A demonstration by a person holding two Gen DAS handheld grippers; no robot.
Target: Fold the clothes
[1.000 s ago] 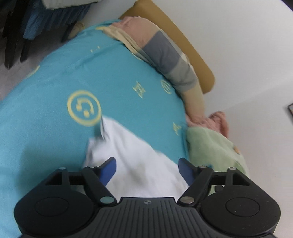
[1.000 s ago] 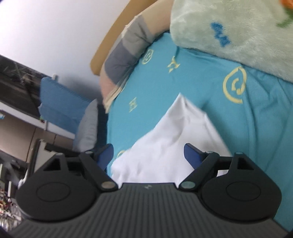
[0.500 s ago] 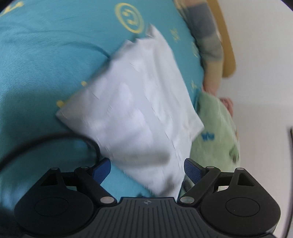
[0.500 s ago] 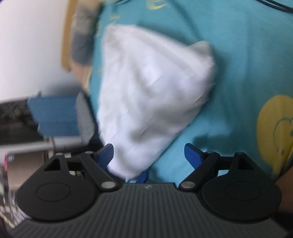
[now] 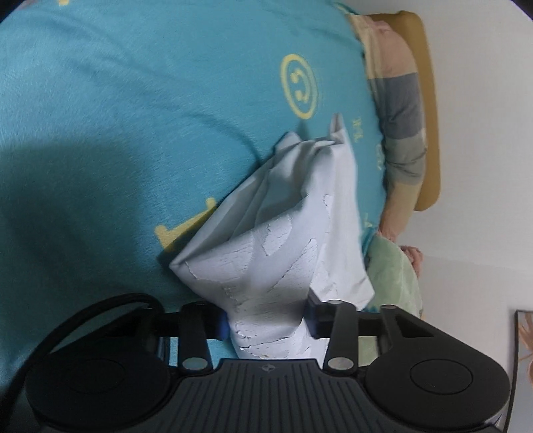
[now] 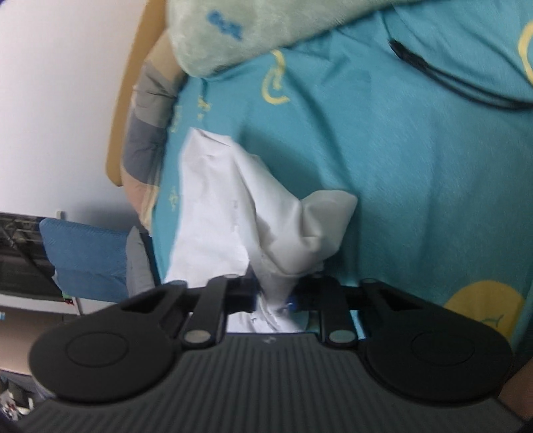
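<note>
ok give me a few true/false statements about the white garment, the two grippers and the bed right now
1. The left gripper is shut on the white garment. True.
2. The right gripper is open and clear of the cloth. False: it too is shut on the white garment, with fabric bunched between its fingers.
3. The garment lies flat and neatly folded. False: it is gathered and creased, running from the grippers out over the bed.
4. The bed cover is teal with yellow smiley prints. True.
5. A pale green fleecy blanket lies on the bed near the garment. True.
6. The bed cover is plain red. False: it is teal with yellow patterns.
</note>
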